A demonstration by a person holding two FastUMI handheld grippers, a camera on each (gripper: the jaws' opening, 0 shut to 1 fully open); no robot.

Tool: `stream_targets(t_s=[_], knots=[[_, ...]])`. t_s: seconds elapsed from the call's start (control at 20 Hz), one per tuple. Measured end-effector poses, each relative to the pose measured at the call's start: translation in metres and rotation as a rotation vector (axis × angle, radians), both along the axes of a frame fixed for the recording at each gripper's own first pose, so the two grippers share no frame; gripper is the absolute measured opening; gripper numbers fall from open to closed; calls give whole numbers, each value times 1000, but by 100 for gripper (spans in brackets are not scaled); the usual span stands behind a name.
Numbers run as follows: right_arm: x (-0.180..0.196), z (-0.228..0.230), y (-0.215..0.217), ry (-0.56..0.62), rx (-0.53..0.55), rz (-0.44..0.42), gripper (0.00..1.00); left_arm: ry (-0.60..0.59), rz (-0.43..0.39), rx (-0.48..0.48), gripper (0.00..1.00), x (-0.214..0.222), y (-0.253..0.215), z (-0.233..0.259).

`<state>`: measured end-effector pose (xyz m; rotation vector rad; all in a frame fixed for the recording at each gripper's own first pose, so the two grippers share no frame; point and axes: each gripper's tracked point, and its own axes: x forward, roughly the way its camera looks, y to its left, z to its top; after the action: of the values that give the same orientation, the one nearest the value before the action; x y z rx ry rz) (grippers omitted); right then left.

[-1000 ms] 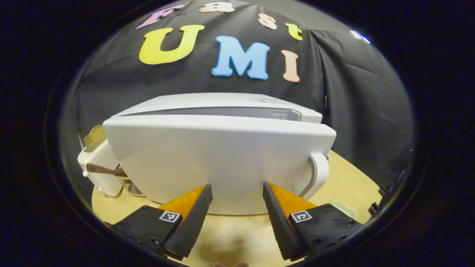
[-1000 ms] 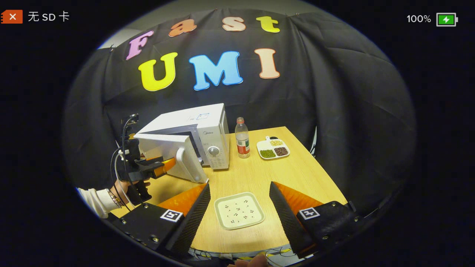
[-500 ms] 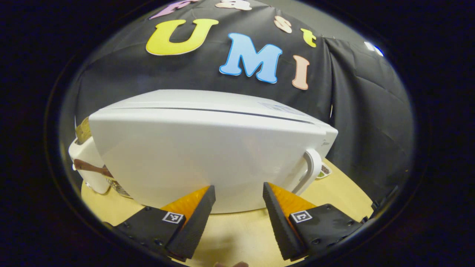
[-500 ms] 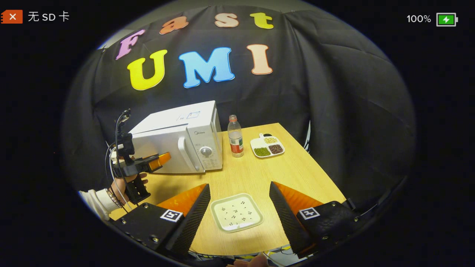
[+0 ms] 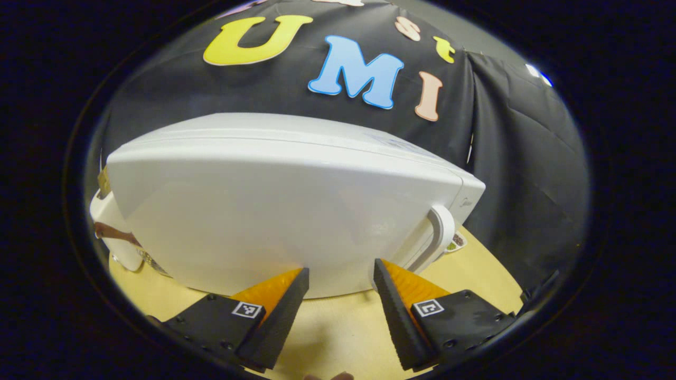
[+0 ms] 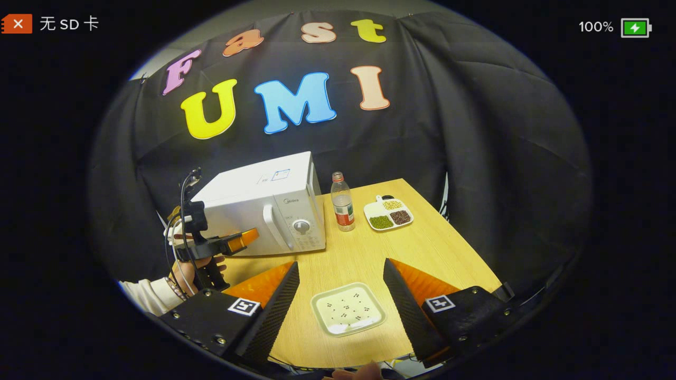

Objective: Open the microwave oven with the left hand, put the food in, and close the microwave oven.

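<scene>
The white microwave (image 5: 274,211) stands close in front of my left gripper (image 5: 340,270), its door shut flush and its curved handle (image 5: 441,232) at the right. My left gripper is open, with both fingertips right at the lower door and nothing between them. In the right gripper view the microwave (image 6: 264,203) sits at the table's back left, and a hand holds the left gripper (image 6: 251,236) against its door. My right gripper (image 6: 340,265) is open above a white square plate (image 6: 348,315) with dark specks, which lies on the table near the front edge.
A plastic bottle (image 6: 343,203) stands just right of the microwave. Beyond it lies a white divided dish (image 6: 388,214) of beans. A white appliance (image 5: 113,245) sits left of the microwave. The wooden table (image 6: 422,253) ends near the black cloth wall.
The microwave door has swung from ajar to fully shut, with my left gripper following it forward. My right gripper stayed open over the square plate, shifting only slightly.
</scene>
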<state>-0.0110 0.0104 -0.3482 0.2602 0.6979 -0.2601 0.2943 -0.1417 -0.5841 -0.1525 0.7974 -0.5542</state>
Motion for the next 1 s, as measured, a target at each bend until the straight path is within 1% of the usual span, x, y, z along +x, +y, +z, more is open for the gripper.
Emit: stream_targets(t_s=[0.05, 0.15, 0.2, 0.3, 0.4, 0.45, 0.55, 0.6, 0.65, 0.75, 0.85, 0.9, 0.95, 1.0], knots=[[-1, 4, -3, -9, 3, -7, 98, 7, 0, 2, 88, -4, 0, 1], [-5, 9, -5, -28, 10, -9, 98, -34, 11, 0, 89, -1, 6, 11], [-7, 10, -6, -38, 15, -9, 98, -17, 15, -1, 89, -7, 11, 12], [-4, 18, -10, -72, 33, -5, 98, 25, 40, 16, 90, -29, 32, 9], [-1, 22, -15, -98, 40, 13, 98, 37, 83, 51, 89, -54, 61, 14], [0, 23, -19, -106, 40, 29, 98, 36, 106, 57, 91, -68, 73, 20], [3, 27, -27, -119, 43, 62, 98, 24, 136, 76, 99, -98, 95, 41], [5, 28, -31, -128, 48, 76, 98, 13, 146, 100, 93, -111, 104, 51], [7, 32, -36, -139, 53, 91, 98, -3, 157, 123, 87, -122, 113, 64], [12, 37, -45, -160, 56, 127, 98, -51, 193, 159, 93, -136, 131, 104], [21, 47, -58, -189, 40, 154, 98, -128, 241, 169, 93, -133, 140, 157], [26, 51, -62, -204, 36, 167, 98, -166, 266, 165, 88, -132, 143, 186], [32, 60, -63, -229, 39, 181, 98, -204, 286, 156, 88, -134, 145, 219], [39, 68, -64, -254, 39, 196, 98, -241, 301, 146, 93, -134, 146, 250]])
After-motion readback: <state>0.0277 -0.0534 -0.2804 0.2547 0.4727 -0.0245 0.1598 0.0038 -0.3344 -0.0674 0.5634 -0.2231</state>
